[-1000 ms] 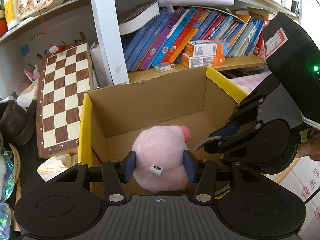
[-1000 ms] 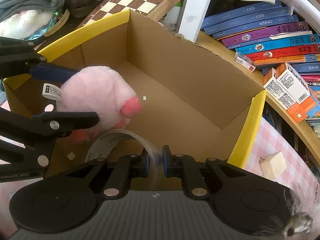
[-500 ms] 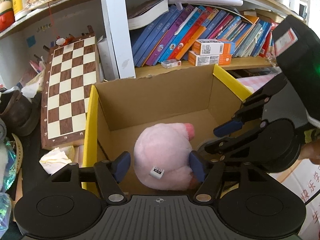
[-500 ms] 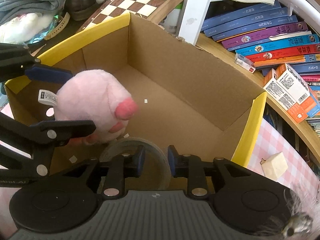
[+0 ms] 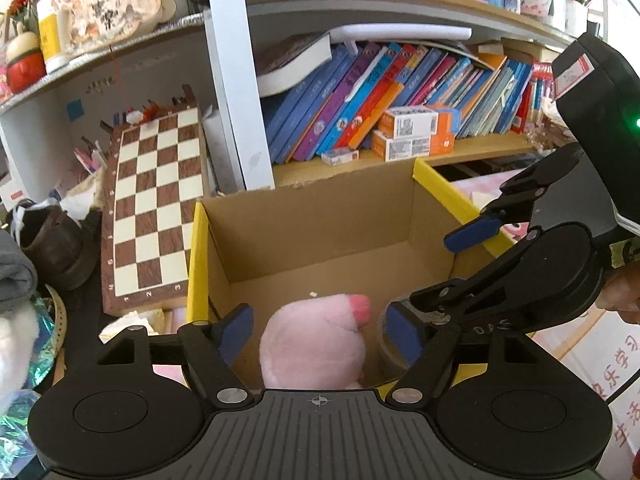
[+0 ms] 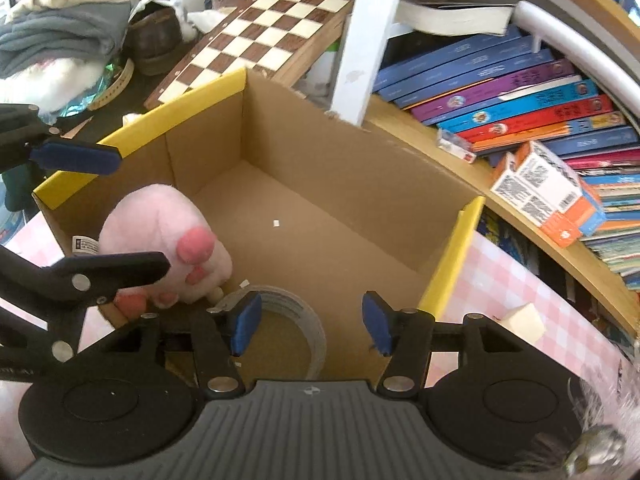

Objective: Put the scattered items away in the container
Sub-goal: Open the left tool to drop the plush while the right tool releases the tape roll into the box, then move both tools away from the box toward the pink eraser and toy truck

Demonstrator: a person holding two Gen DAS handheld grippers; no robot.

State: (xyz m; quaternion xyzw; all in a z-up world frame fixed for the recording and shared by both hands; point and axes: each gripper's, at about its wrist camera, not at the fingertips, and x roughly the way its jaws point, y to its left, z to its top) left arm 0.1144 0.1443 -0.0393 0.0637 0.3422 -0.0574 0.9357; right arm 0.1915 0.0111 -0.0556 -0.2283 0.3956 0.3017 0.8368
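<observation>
A: Nearest the left camera, what is the left gripper [image 5: 320,332] doing?

B: Its jaws are opening — the 2 blue pads are standing clear on either side of the round pink plush toy with a darker pink snout [image 5: 316,340], touching nothing. The toy is sitting on the floor of the open brown cardboard box with yellow-taped edges [image 5: 198,264], in its near corner.

A: And the right gripper [image 6: 312,320]?

B: Also opening, holding nothing. The grey roll of clear tape [image 6: 296,320] is lying flat on the box floor below its pads, just beside the toy's feet. In the right view the toy [image 6: 160,232] is showing a small white label at its side.

A: What is lying beyond the box?

B: A brown-and-cream wooden chessboard [image 5: 154,208] is leaning just past the left wall. Behind the far wall a wooden shelf is holding a slanting row of blue, purple and red books [image 5: 360,96], with 2 orange-and-white cartons [image 5: 414,136] stacked in front of them — all apart from the box.
</observation>
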